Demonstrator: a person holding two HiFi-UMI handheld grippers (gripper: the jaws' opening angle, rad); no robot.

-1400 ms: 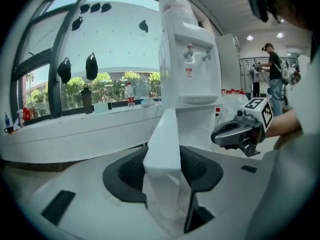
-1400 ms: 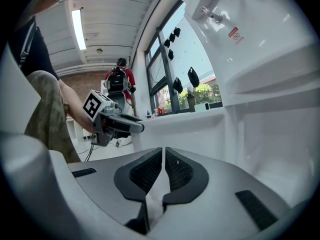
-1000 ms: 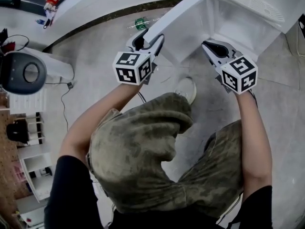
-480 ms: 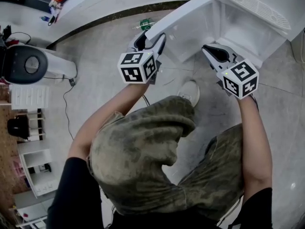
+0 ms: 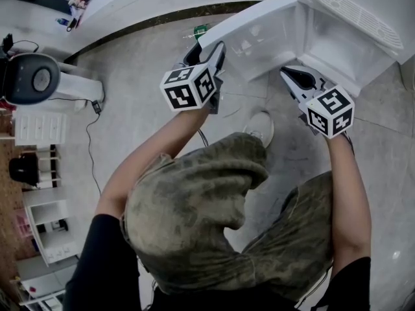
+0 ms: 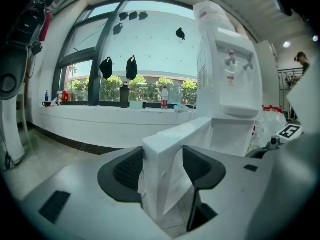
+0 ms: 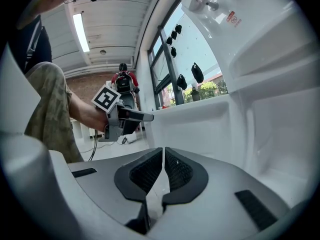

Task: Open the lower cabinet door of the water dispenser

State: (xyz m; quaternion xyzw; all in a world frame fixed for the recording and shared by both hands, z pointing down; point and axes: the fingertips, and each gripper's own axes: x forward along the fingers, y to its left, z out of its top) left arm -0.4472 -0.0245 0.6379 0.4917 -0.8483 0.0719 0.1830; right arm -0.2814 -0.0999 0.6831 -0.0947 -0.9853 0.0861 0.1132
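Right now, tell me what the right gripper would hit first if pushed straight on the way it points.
Most likely the inner face of the open cabinet door, the white panel directly beyond the shut right gripper. Nothing else shows in between, though depth is hard to judge here.

water dispenser (image 5: 353,11) cropped above, bottle (image 6: 164,97) label illegible

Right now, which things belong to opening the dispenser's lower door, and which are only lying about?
Job: water dispenser; cabinet door, open; left gripper, jaws just opened, door edge between them; right gripper, shut, empty.
Lying about: green item on floor; bottles on ledge; grey appliance.
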